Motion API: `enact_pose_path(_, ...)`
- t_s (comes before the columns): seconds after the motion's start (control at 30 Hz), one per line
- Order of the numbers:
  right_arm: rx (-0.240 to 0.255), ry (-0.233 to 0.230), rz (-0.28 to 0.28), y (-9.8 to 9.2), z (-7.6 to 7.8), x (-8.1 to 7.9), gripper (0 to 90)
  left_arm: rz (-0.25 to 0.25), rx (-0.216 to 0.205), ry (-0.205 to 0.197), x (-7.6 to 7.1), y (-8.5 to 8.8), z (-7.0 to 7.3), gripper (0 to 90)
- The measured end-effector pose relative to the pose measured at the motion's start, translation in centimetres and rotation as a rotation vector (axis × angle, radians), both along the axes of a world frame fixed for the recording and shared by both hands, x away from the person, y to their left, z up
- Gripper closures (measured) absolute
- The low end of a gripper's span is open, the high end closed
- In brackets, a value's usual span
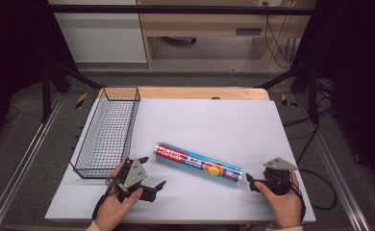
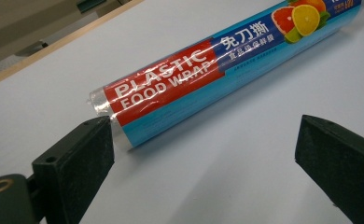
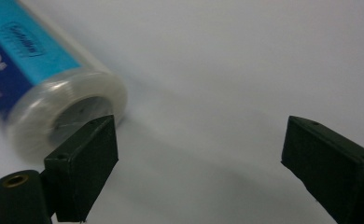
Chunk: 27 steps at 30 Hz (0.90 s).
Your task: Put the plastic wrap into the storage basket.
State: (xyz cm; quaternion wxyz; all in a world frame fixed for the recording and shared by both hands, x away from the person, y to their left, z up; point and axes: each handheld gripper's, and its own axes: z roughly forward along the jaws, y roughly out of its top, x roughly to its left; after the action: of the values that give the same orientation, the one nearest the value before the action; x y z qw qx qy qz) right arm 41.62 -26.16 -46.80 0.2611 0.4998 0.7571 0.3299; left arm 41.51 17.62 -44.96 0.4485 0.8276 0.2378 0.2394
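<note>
wire basket [image 1: 109, 130] | table's left side | plastic wrap roll [image 1: 198, 163] | centre

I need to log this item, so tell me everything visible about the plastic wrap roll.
The roll is a long cylinder in a glossy printed wrapper: a red band reading PLASTIC FOOD WRAP, dark blue with white Chinese characters, citrus slices pictured, and light blue along the side. Clear film covers its ends. It lies flat on the white table, slanted, right of the wire basket and apart from it. An open hand-held gripper sits near each end, left and right; neither grips it.
</note>
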Motion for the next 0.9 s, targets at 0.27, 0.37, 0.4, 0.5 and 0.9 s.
enact_pose_path(0.27, -0.048, -0.044, 0.086, 1.3, 1.6, -2.1, 8.4, -0.009, 0.015, 0.002, -0.1, 0.0, 0.0, 4.6)
enact_pose_path(0.37, -0.065, -0.06, 0.141, 2.1, 2.9, -2.5, 7.8, -0.008, 0.016, 0.008, -0.1, 0.1, -0.1, 4.6)
enact_pose_path(0.4, -0.067, -0.068, 0.164, 2.3, 3.3, -2.6, 7.7, -0.012, 0.02, 0.011, 0.0, 0.2, -0.1, 4.6)
enact_pose_path(0.5, -0.094, -0.075, 0.239, 3.5, 4.9, -2.3, 7.2, -0.013, 0.017, 0.016, 0.1, 0.1, -0.1, 4.6)
enact_pose_path(0.9, -0.157, -0.025, 0.503, 9.2, 6.8, 1.7, 8.6, -0.02, 0.026, 0.025, 0.2, 0.2, -0.2, 4.6)
